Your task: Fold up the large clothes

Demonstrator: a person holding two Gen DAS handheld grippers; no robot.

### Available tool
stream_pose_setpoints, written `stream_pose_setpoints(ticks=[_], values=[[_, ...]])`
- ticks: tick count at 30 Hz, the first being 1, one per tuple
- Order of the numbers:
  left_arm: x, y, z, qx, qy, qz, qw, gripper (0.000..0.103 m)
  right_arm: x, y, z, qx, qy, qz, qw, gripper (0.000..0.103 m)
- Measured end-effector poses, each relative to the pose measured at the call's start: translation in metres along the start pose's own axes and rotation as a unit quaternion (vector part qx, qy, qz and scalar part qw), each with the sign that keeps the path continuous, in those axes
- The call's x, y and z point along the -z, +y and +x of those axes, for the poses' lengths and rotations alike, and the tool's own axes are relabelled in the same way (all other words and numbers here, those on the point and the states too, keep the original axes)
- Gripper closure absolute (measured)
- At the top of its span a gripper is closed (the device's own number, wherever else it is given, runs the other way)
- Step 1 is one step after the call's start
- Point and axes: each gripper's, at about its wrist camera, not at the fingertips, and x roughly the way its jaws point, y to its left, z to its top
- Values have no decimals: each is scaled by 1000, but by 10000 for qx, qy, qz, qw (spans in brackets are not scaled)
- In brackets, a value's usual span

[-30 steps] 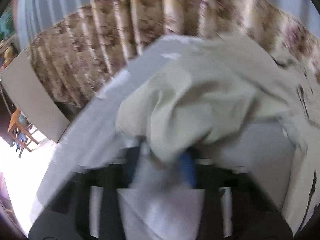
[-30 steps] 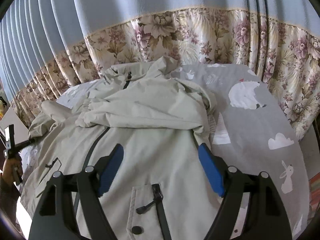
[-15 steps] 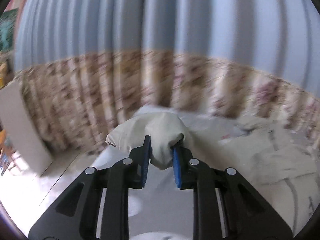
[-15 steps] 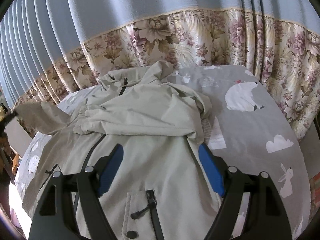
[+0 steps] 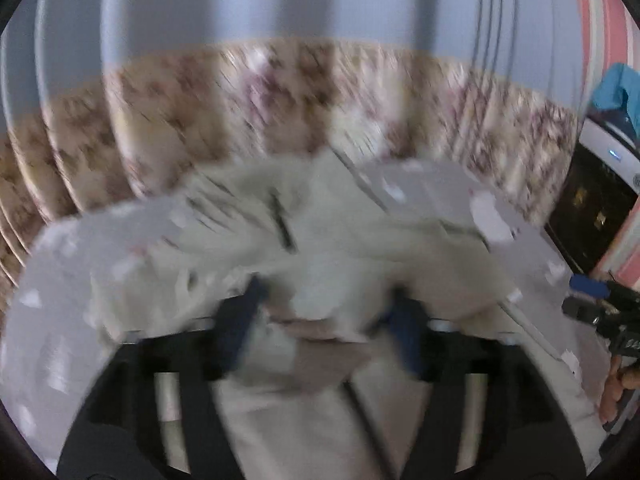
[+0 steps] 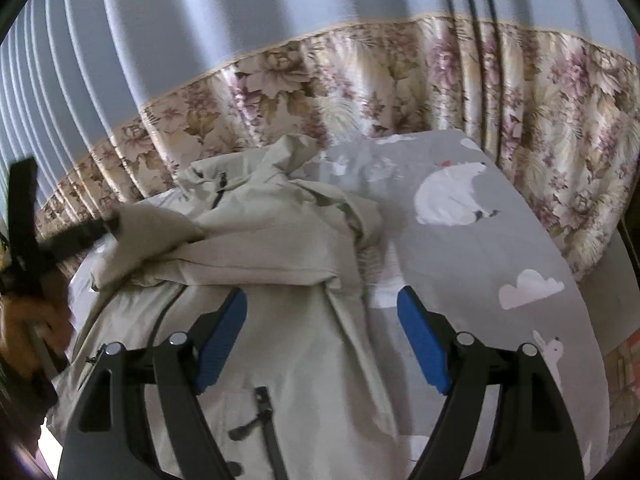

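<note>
A pale beige zip jacket (image 6: pixel 280 272) lies spread on a grey bed sheet (image 6: pixel 460 272); its right sleeve is folded across the chest. My left gripper (image 5: pixel 324 312) looks open in its own blurred view, with the left sleeve cuff (image 5: pixel 324 292) bunched between its fingers. In the right wrist view it (image 6: pixel 108 224) is at the left edge, at the sleeve end (image 6: pixel 160 228), which lies over the chest. My right gripper (image 6: pixel 320 340) is open and empty, low over the jacket's right side near the hem. It also shows at the right edge of the left wrist view (image 5: pixel 592 300).
Blue pleated curtains with a floral lower band (image 6: pixel 360 92) hang behind the bed. The sheet has white bear and cloud prints (image 6: pixel 452 196). A dark cabinet with a white appliance (image 5: pixel 592 200) stands at the far right of the left wrist view.
My left gripper has swung right with the sleeve, from beside the bed to over the jacket's chest, and its jaws have widened. My right gripper has barely moved.
</note>
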Motion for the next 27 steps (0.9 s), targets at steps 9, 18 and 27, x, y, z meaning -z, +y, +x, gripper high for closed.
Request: stream_pose_setpoints(ticks=[9,18,27], values=[[59,-19,-12,176,266,-138,9994,3,7,-21,5,93,110,246,9996,25],[113,4,-56,182,154,-467,9986,3,20,8,10,-76,96,179,9998,24],[96,72,-95,-575,-419,-627,9955,3,26,104,-1,-612,-41,-600,9963,24]])
